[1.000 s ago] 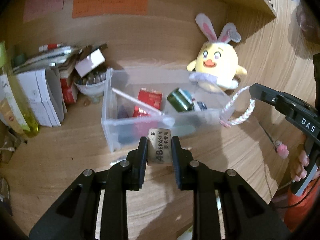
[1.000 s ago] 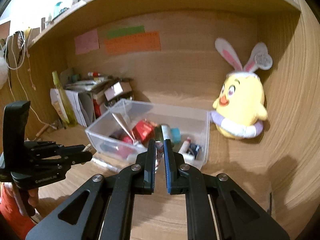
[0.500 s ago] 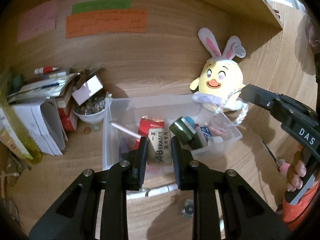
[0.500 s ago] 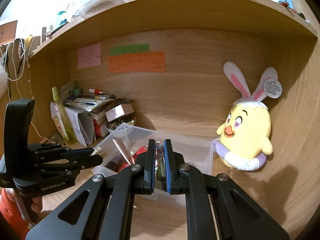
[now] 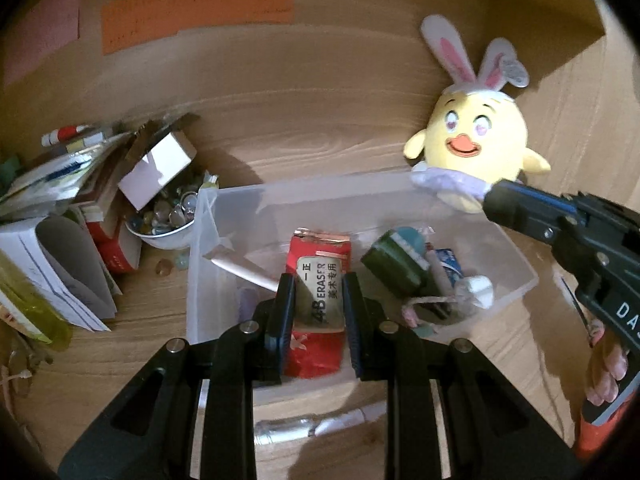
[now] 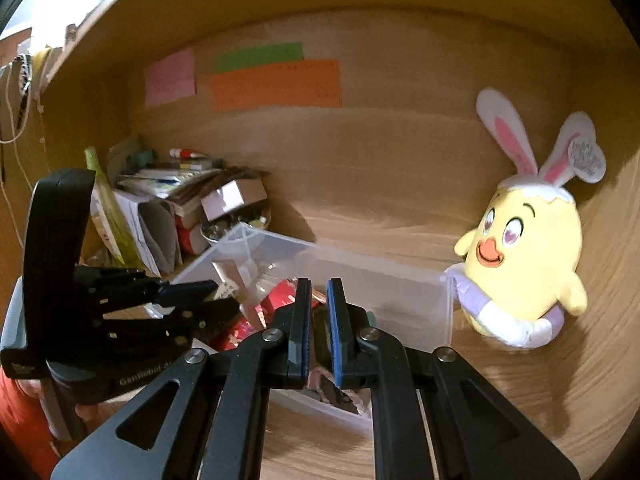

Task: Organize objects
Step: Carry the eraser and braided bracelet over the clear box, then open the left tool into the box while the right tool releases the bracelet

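The left hand-held gripper (image 5: 319, 300) clamps the eraser (image 5: 322, 294) above the clear bin (image 5: 208, 248); the right hand-held gripper (image 6: 319, 320), nearly closed, holds nothing.

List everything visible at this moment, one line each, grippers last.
eraser: 1, beige sleeve, in left gripper over bin
bin: 1, clear, mid desk
red packet: 1, in bin
green roll: 1, in bin
white stick: 1, in bin
chick plush: 1, yellow, behind bin's right end
bowl: 1, white, left of bin
papers: stack, white, far left
notes: 3, pink, green, orange, back wall
pen: 1, silvery, in front of bin
left gripper: black
right gripper: black, nearly closed, holding nothing
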Tool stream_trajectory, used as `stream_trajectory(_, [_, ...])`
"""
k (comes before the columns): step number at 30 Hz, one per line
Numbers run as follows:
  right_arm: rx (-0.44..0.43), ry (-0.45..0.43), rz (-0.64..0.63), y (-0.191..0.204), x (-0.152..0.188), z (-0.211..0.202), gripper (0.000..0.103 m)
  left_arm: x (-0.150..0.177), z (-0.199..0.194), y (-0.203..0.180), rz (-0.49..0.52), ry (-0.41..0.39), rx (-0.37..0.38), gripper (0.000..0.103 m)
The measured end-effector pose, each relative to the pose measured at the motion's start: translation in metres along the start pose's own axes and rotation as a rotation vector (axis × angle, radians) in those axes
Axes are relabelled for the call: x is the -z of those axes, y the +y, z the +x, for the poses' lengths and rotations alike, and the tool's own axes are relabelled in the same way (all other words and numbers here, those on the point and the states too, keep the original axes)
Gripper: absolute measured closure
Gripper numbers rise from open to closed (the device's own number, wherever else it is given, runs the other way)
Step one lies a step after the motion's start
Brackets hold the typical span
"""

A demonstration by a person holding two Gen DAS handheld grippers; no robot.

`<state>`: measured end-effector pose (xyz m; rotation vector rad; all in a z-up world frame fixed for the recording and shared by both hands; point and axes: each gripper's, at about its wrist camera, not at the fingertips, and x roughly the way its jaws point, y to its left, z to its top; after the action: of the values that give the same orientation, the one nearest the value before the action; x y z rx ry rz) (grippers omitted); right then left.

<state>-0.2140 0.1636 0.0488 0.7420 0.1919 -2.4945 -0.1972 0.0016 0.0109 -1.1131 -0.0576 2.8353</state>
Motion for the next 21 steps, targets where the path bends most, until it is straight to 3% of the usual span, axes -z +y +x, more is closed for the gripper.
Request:
stream_trajectory(11, [-0.012, 0.099, 0.087, -0.033, 0.023, 0.009, 0.095, 0.004, 0.017, -0.001, 0.014, 0.034, 0.006, 0.079])
stream_trajectory(13, [-0.016, 0.112, 0.093, -0.034, 0.028, 0.008, 0.095, 0.003, 0.016, -0.002, 0.014, 0.034, 0.01, 0.073])
stream_trajectory(15, [-0.023, 0.123, 0.099, -0.034, 0.033, 0.005, 0.091, 0.004, 0.012, -0.002, 0.011, 0.031, 0.015, 0.068])
stream_trajectory(19, [-0.023, 0.12, 0.092, -0.029, 0.041, -0.005, 0.072, 0.005, -0.003, -0.006, 0.023, 0.003, 0.02, 0.056])
stream_trajectory(21, [-0.023, 0.12, 0.081, -0.024, 0.044, -0.009, 0.067, 0.006, -0.012, -0.008, 0.031, -0.012, 0.025, 0.05])
